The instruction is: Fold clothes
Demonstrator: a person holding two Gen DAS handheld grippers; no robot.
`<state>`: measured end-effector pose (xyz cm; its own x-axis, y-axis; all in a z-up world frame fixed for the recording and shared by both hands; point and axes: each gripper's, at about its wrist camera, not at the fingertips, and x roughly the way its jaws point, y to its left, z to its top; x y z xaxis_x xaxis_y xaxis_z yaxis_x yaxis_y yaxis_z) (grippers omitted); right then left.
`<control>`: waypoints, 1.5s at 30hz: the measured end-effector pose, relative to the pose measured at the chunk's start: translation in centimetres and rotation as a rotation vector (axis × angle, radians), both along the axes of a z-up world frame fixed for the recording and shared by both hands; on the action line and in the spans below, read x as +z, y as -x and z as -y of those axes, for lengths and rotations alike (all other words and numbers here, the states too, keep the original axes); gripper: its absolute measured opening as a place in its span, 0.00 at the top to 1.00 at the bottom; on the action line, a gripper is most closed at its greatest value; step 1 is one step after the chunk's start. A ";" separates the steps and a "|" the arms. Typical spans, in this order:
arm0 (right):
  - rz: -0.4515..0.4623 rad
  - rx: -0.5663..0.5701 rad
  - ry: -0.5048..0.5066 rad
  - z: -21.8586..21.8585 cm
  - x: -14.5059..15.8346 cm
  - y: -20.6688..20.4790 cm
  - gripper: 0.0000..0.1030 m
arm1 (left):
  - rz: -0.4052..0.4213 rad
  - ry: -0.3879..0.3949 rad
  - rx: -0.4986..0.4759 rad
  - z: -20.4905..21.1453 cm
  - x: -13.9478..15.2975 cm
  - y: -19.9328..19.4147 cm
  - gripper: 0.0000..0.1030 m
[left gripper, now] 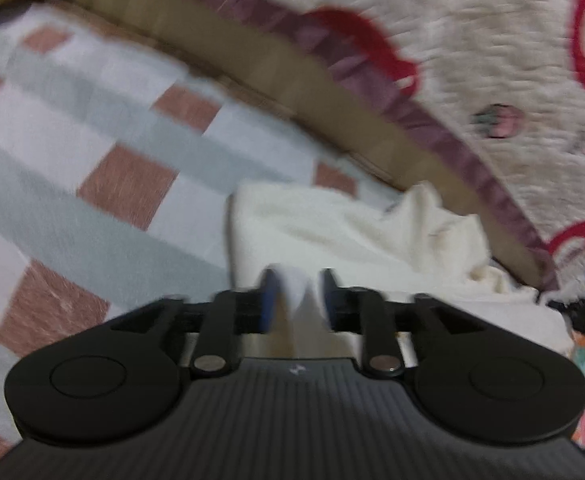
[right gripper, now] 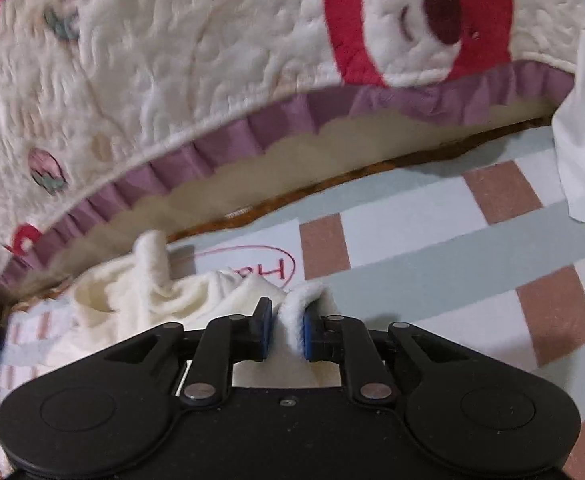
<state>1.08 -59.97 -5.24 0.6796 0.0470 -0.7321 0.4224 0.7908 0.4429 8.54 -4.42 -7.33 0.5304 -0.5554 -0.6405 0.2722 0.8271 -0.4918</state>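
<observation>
The quilted bedspread [right gripper: 172,92], cream with red bear motifs and a purple ruffled edge, fills the 10-to-2 o'clock band of the right wrist view. Below it lies a checked sheet [right gripper: 452,232] in white, grey-green and brick squares. The cream fleece garment [right gripper: 160,292] lies crumpled on this sheet, at 9 o'clock of the right gripper [right gripper: 286,330] and at 1 o'clock of the left gripper [left gripper: 298,300]. A fold of fleece stands between the right jaws, touching the right-hand pad only; jaws parted, not clamped. The left jaws are parted, fabric between them, image blurred, pads not pressing.
</observation>
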 end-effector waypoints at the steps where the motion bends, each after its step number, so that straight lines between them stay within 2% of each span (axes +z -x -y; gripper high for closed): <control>1: 0.023 -0.039 0.011 0.3 0.6 0.8 0.53 | 0.033 -0.017 -0.021 0.0 0.9 0.7 0.56; 2: 0.046 -0.078 0.021 0.7 1.2 1.7 0.47 | 0.066 -0.036 -0.043 0.1 1.7 1.5 0.55; 5: 0.143 -0.170 -0.077 2.5 1.7 4.2 0.47 | 0.098 -0.069 -0.115 0.7 2.5 2.6 0.52; 7: 0.196 -0.171 -0.070 1.8 1.8 6.1 0.47 | 0.045 -0.049 -0.162 1.3 1.9 2.8 0.51; 10: 0.238 -0.108 -0.062 -0.4 0.6 8.0 0.47 | -0.024 -0.027 -0.192 2.3 0.9 3.3 0.51; 14: 0.211 0.016 0.016 -4.6 -1.0 9.3 0.47 | 0.065 -0.187 -0.263 4.5 0.7 5.9 0.47; 17: 0.161 0.113 0.105 -7.3 -1.9 9.6 0.47 | 0.127 -0.300 -0.313 6.0 0.3 7.8 0.39; 19: 0.130 0.166 0.158 -8.6 -2.8 9.7 0.47 | 0.120 -0.346 -0.328 6.6 -0.3 8.4 0.33; 22: 0.095 0.203 0.232 -10.4 -4.3 10.0 0.47 | 0.068 -0.449 -0.329 7.2 -1.5 8.7 0.32; 24: 0.091 0.230 0.243 -11.2 -5.0 9.9 0.47 | 0.072 -0.509 -0.303 7.3 -2.1 9.1 0.29; 26: 0.088 0.245 0.245 -11.8 -5.7 9.7 0.47 | 0.067 -0.483 -0.277 7.0 -2.2 9.2 0.27; 27: 0.085 0.242 0.244 -12.0 -6.0 9.5 0.47 | 0.064 -0.451 -0.258 6.8 -2.1 9.1 0.25; 28: 0.083 0.238 0.243 -12.1 -6.3 9.3 0.47 | 0.066 -0.406 -0.223 6.7 -2.0 8.9 0.19; 29: 0.081 0.234 0.242 -12.3 -6.6 9.0 0.46 | 0.067 -0.355 -0.187 6.9 -1.9 8.8 0.17; 31: 0.086 0.210 0.232 -12.3 -7.0 8.8 0.44 | 0.097 -0.308 -0.186 7.9 -1.9 8.8 0.17; 32: 0.089 0.196 0.226 -12.2 -7.1 8.7 0.43 | 0.121 -0.345 -0.193 8.5 -2.2 9.0 0.17; 33: 0.095 0.184 0.224 -12.3 -7.2 8.7 0.43 | 0.146 -0.394 -0.200 9.2 -2.5 9.2 0.20; 35: 0.105 0.167 0.232 -12.4 -7.2 8.8 0.43 | 0.194 -0.443 -0.230 9.7 -3.0 9.7 0.24; 36: 0.107 0.166 0.246 -12.6 -7.2 8.8 0.43 | 0.207 -0.451 -0.233 9.7 -2.9 10.0 0.33; 38: 0.109 0.157 0.330 -13.3 -6.7 9.0 0.44 | 0.229 -0.464 -0.206 9.5 -2.1 10.3 0.59; 39: 0.094 0.102 0.439 -13.9 -6.3 9.2 0.43 | 0.251 -0.480 -0.150 9.4 -1.6 10.7 0.73; 40: 0.072 0.025 0.573 -14.5 -5.7 9.5 0.41 | 0.272 -0.488 -0.129 9.5 -1.4 10.9 0.73; 41: 0.057 -0.029 0.655 -14.7 -5.3 9.7 0.41 | 0.291 -0.494 -0.117 9.7 -1.2 11.1 0.73; 42: 0.061 -0.043 0.668 -14.4 -5.1 9.8 0.41 | 0.311 -0.500 -0.105 9.9 -1.1 11.3 0.73; 45: 0.078 -0.016 0.589 -12.7 -5.1 9.6 0.45 | 0.355 -0.542 -0.103 10.1 -1.0 11.6 0.72</control>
